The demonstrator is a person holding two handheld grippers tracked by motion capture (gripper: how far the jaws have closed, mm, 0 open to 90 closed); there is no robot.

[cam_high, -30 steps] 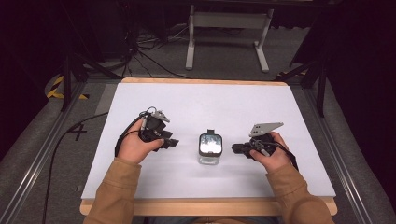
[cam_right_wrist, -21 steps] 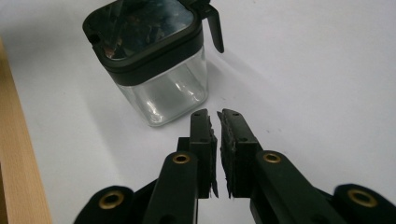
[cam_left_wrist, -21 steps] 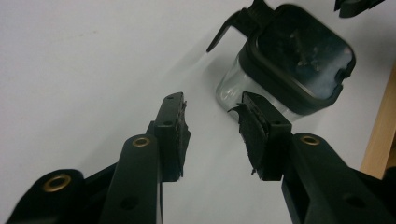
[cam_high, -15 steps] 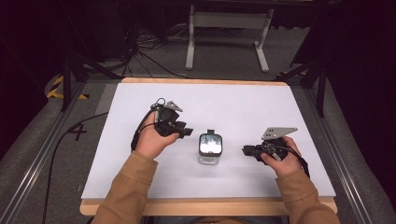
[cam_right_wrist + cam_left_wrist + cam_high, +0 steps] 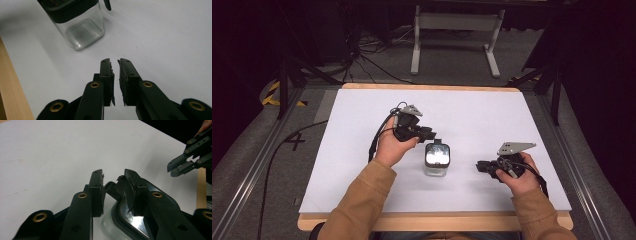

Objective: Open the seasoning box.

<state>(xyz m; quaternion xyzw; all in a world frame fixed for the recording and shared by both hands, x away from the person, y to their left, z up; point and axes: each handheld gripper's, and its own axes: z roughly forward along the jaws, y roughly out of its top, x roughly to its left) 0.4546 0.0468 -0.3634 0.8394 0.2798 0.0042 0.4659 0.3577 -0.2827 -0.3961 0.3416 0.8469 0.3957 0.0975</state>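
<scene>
A small clear glass jar (image 5: 437, 161) with a black-rimmed lid stands upright at the middle of the high view, a little below centre, on the white bench (image 5: 342, 150).

The left claw (image 5: 430, 135) has come in from the upper left and sits at the lid's far edge. In the left gripper view its jaws have just been closing, and the lid's black latch tab (image 5: 115, 188) lies between them. A narrow gap remains on the left pad's side, so the grip looks not quite made.

The right claw (image 5: 479, 166) hangs to the right of the jar, apart from it. Its jaws stand a narrow slot apart with nothing between them, and they point toward the jar's glass wall (image 5: 83, 31).

The lid is still seated. As I read it, the reach is done, while pinching the latch, steadying the jar and lifting the lid are all still left.
</scene>
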